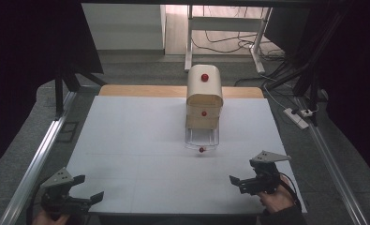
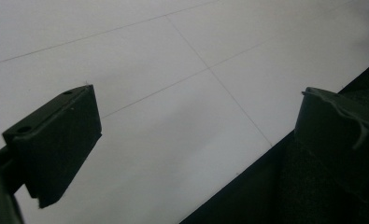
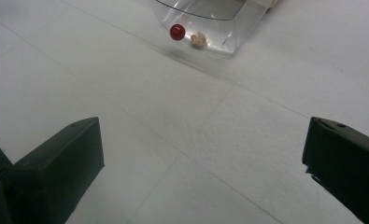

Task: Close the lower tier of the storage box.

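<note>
Small cream drawer cabinet sits toward the far middle of the white table, front facing the person, so every red knob is reachable from this side. Bottom clear drawer is pulled out with its red knob sticking forward; in the right gripper view a small pale lump lies inside the drawer just behind that knob. Right gripper hovers near the table's front right, jaws spread wide, holding nothing, and aimed at the drawer front, so it looks like the one lined up for the knob. Left gripper is at the front-left corner, well apart from the cabinet, jaws also wide and empty over the table edge, probably parked out of the way.
</note>
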The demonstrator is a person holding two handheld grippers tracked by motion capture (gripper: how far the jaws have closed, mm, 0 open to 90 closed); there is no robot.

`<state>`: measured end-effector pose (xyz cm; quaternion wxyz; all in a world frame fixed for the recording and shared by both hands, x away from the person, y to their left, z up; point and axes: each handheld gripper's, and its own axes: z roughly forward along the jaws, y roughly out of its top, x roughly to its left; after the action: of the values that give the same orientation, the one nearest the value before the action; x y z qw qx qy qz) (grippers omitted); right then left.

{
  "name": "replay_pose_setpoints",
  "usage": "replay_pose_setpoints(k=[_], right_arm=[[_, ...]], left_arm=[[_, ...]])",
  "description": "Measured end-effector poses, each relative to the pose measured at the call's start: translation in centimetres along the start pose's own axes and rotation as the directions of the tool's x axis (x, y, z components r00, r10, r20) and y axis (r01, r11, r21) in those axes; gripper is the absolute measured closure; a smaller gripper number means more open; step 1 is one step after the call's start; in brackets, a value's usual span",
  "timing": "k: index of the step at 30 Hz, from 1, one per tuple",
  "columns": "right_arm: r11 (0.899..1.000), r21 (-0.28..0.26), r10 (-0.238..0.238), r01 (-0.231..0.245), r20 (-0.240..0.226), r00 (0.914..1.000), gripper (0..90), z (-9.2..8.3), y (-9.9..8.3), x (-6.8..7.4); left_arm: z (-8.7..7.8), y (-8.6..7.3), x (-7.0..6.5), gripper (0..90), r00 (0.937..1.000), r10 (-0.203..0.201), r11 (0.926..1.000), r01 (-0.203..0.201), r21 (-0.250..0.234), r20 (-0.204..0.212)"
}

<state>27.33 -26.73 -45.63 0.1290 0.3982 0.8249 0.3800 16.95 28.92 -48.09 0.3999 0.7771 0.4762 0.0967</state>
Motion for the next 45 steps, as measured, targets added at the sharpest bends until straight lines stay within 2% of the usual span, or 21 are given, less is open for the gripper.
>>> replay_pose_setpoints(k=[6,12,17,22,35,45], right_arm=[[1.000,0.023,-0.012,0.012,0.006,0.9999,0.0,0.8,0.1,0.1],[0.999,0.040,-0.002,0.002,0.005,1.0000,0.0,1.4,0.3,0.1],[0.999,0.032,0.013,-0.014,0.015,0.9998,0.0,1.9,0.7,0.1],[1.000,0.020,0.022,-0.022,0.006,0.9997,0.0,2.2,1.1,0.1],[0.999,0.036,-0.014,0.015,-0.014,0.9998,0.0,3.2,2.1,0.4],[0.997,0.062,-0.039,0.039,-0.003,0.9992,0.0,4.3,2.7,0.5]], left_arm=[[0.0,0.0,0.0,0.9,1.0000,0.000,1.0000,0.000,0.000,0.000],[0.0,0.0,0.0,0.9,1.0000,0.000,1.0000,0.000,0.001,0.000],[0.0,0.0,0.0,0.8,1.0000,-0.001,1.0000,0.001,0.001,0.000],[0.0,0.0,0.0,0.9,1.0000,0.000,1.0000,0.000,0.002,0.000],[0.0,0.0,0.0,0.8,1.0000,0.001,1.0000,-0.001,0.003,0.000],[0.0,0.0,0.0,0.9,1.0000,0.000,1.0000,0.000,0.003,0.000]])
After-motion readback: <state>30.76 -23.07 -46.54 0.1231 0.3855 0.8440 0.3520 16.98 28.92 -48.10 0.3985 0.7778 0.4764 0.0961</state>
